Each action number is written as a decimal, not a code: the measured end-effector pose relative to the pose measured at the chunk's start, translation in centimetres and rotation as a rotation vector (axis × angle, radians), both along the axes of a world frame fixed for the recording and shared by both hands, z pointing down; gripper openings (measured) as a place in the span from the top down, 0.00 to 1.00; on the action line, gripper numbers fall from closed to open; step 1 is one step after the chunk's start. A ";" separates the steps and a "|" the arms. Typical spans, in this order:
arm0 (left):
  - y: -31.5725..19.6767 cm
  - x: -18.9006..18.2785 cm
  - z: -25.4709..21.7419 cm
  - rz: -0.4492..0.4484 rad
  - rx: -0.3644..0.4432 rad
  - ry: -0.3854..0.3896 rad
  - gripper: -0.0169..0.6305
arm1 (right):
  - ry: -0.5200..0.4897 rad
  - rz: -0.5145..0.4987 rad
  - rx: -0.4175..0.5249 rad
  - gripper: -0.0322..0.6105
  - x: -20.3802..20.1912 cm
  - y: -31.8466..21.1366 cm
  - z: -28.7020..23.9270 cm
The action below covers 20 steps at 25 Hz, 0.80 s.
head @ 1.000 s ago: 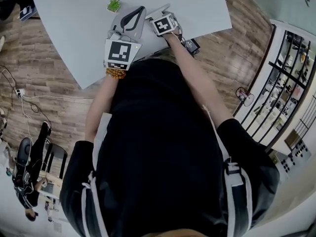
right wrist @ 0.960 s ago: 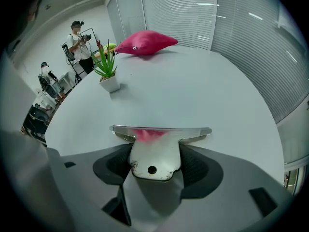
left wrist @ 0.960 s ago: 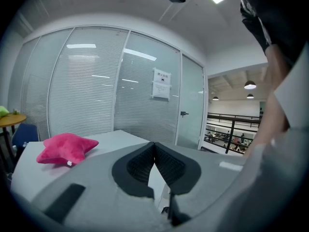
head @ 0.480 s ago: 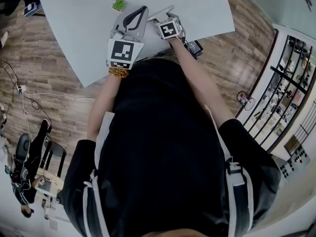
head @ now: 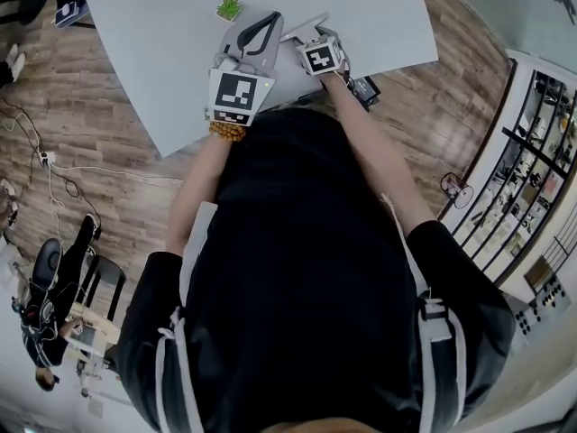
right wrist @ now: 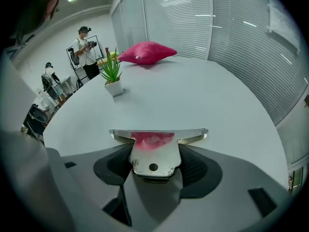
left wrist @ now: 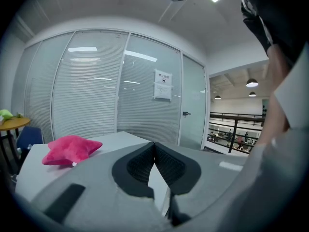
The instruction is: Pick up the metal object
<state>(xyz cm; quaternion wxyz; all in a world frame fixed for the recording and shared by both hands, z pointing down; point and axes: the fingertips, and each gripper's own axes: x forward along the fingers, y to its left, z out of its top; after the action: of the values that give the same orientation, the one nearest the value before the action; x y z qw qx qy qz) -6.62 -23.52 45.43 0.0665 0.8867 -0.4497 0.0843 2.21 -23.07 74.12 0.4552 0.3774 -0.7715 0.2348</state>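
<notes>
Metal object polished, mirror-glossy; table smooth matt; floor wood plank; pink cushion soft cloth

Wall notice: print too small to read; nothing else legible.

Head view steeply down, 2 gripper views low across shared table

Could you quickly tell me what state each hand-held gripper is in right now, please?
Left hand-held gripper: closed, empty.
Right hand-held gripper: closed on the metal object.
</notes>
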 end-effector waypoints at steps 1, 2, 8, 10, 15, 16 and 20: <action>0.0 -0.2 0.0 0.000 0.002 0.000 0.97 | 0.001 0.001 0.003 0.50 -0.1 0.0 0.0; 0.1 -0.4 -0.1 -0.002 0.004 -0.001 0.97 | 0.002 -0.002 0.007 0.50 -0.3 0.1 -0.1; 0.2 -0.5 -0.3 -0.004 0.008 -0.004 0.97 | 0.013 -0.044 0.022 0.50 -0.7 0.3 -0.4; 0.2 -0.5 -0.3 -0.004 0.010 -0.004 0.97 | 0.011 -0.048 0.023 0.50 -0.5 0.4 -0.4; 0.4 -0.2 -0.5 0.001 0.014 -0.009 0.97 | 0.014 -0.050 0.039 0.50 -0.1 0.4 -0.8; 0.5 -0.1 -0.5 0.003 0.015 -0.010 0.97 | 0.017 -0.050 0.046 0.50 0.0 0.4 -1.1; 1.0 0.5 -0.5 0.005 0.010 -0.014 0.97 | 0.003 -0.061 0.063 0.50 -0.2 0.7 -1.8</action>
<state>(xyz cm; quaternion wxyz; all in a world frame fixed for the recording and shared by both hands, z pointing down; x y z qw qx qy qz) -6.09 -22.47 44.93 0.0586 0.8876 -0.4483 0.0882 2.04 -22.37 72.35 0.4511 0.3681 -0.7890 0.1961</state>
